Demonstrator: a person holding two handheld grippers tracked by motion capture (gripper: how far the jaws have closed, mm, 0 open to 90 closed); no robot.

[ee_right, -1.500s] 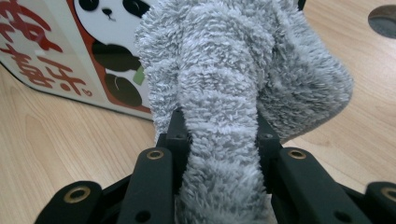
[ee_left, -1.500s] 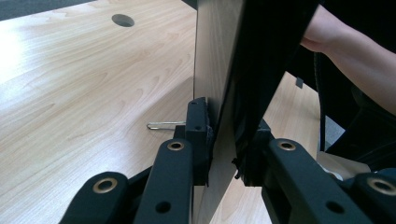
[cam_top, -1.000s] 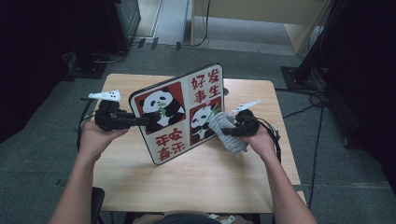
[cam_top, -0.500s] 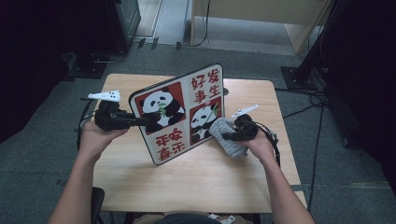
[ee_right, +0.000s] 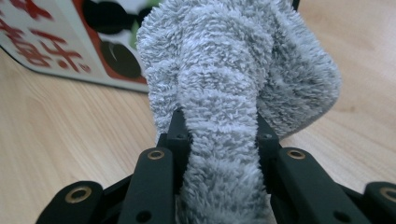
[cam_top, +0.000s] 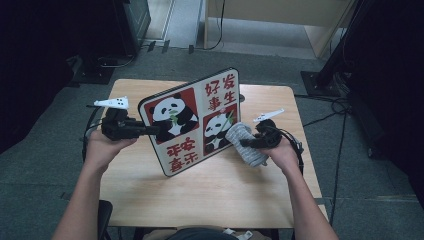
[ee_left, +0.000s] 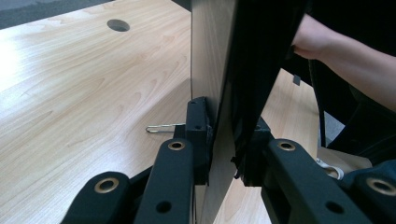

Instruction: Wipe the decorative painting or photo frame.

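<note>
1. The right gripper (cam_top: 244,142) pinched a grey cloth (cam_top: 245,145) against the panda board's (cam_top: 192,120) lower right face.
2. The left gripper (cam_top: 152,130) clamped the board's left edge, tilting it above the wooden table (cam_top: 215,195).

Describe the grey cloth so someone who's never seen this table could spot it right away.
Start at the wooden table and find the big panda board held tilted above its middle. At the board's lower right edge, the right gripper is shut on a fluffy grey cloth. It is the one soft, fuzzy, plain grey thing there, beside the hard red, white and black board.
</note>
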